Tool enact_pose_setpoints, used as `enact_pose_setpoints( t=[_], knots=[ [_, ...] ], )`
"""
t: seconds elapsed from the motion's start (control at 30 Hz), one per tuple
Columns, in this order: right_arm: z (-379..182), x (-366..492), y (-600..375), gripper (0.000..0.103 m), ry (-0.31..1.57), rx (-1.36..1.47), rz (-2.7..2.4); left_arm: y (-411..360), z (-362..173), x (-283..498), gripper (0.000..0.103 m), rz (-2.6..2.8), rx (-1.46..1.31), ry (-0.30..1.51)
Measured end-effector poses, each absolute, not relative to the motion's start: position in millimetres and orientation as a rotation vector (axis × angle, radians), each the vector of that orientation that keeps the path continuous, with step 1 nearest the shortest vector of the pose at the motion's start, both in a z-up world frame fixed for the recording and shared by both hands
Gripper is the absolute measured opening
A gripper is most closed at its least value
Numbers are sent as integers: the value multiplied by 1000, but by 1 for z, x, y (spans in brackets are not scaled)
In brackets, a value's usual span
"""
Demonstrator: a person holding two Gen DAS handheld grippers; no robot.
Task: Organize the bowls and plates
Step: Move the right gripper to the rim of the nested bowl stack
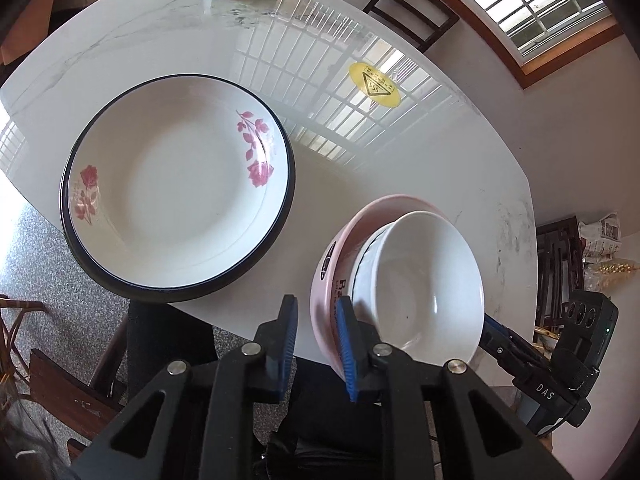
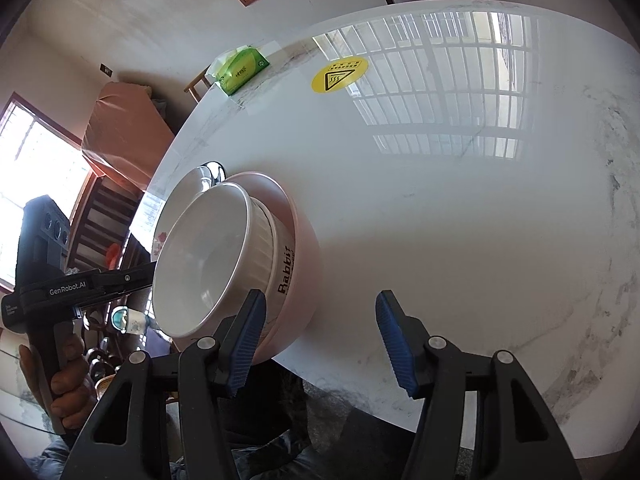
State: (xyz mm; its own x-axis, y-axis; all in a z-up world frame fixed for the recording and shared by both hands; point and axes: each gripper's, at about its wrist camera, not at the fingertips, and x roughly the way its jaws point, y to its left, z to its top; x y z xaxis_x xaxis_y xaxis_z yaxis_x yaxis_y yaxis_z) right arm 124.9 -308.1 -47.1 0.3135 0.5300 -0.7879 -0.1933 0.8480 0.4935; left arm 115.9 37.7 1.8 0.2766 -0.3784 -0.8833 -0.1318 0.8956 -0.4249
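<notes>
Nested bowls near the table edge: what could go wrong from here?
The white bowl sits tilted inside the pink bowl; it could slide out. Both lie at the table edge, so a nudge from the open left gripper might tip them off.

Bowl (image 1: 428, 280) in bowl (image 1: 332, 280); plate (image 1: 176, 208) leftward

I'm seeing bright daylight from the window (image 1: 532, 4), ahead and right of my left tongs (image 1: 316, 344). Its grille mirrors as hard glare on the glossy table (image 1: 460, 168) ahead of both tongs, washing out the marble veins. In the right view a second window (image 2: 36, 160) far left is blown out. Shadows are soft. Both views are sharp centrally, with curved lines and dark vignetted corners.
</notes>
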Motion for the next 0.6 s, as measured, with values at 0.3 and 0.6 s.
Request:
enact_pose_setpoints(
  t=[0.3,0.6],
  knots=[
    [-50,137,-302,51,1192,298,487,36,-14,120,20,-159,-483,1321],
    [-49,147,-291,42,1240,205,466,29,-15,123,20,-130,-446,1328]
  ],
)
